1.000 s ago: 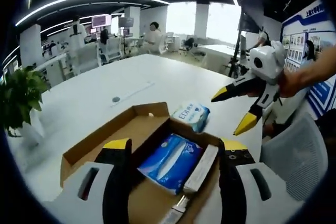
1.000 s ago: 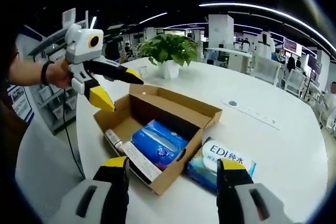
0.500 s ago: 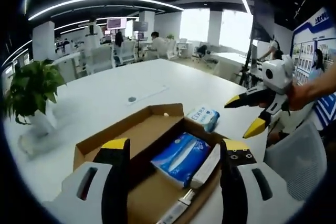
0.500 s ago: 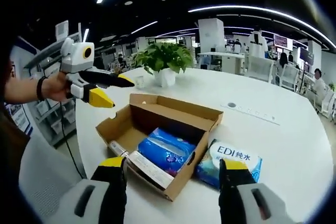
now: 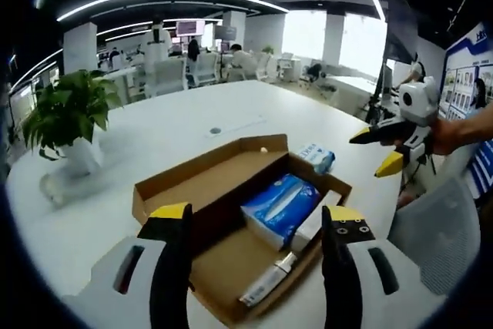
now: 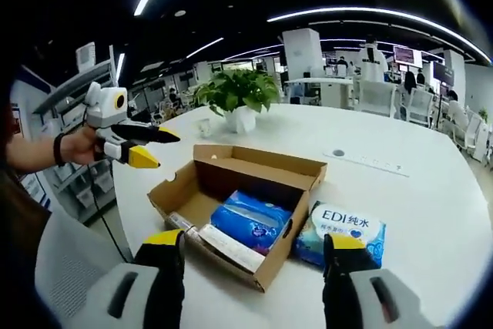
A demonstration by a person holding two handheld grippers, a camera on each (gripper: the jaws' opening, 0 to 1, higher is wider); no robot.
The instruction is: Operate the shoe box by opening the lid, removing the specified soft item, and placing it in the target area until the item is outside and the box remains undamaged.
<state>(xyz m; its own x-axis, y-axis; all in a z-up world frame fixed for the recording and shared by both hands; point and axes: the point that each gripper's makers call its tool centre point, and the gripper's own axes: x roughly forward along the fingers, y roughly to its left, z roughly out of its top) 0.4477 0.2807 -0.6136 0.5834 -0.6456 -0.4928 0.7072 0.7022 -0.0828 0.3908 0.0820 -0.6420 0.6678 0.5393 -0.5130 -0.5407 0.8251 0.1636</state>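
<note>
An open brown cardboard shoe box [image 5: 192, 182] [image 6: 231, 171] lies on the white table, lid flap folded back. Inside lie a blue soft tissue pack [image 5: 281, 206] [image 6: 250, 221], a flat white carton [image 5: 306, 229] [image 6: 231, 246] and a small tube [image 5: 266, 287]. A second soft pack marked EDI [image 6: 343, 233] [image 5: 317, 158] rests on the table beside the box. My left gripper [image 5: 250, 217] is open, held back from the box; it also appears at the left of the right gripper view [image 6: 150, 148]. My right gripper [image 6: 250, 240] is open above the table's near edge and shows at the right of the left gripper view [image 5: 381, 152].
A potted green plant [image 5: 65, 121] [image 6: 235, 94] stands on the table beyond the box. A round grommet [image 5: 215, 130] [image 6: 337, 152] sits in the tabletop. A grey chair [image 5: 435, 233] is at the table's edge. Desks, chairs and people fill the office behind.
Both grippers have drawn back from the box, so it looks smaller and farther. The box, the packs and the open jaws stay as they were.
</note>
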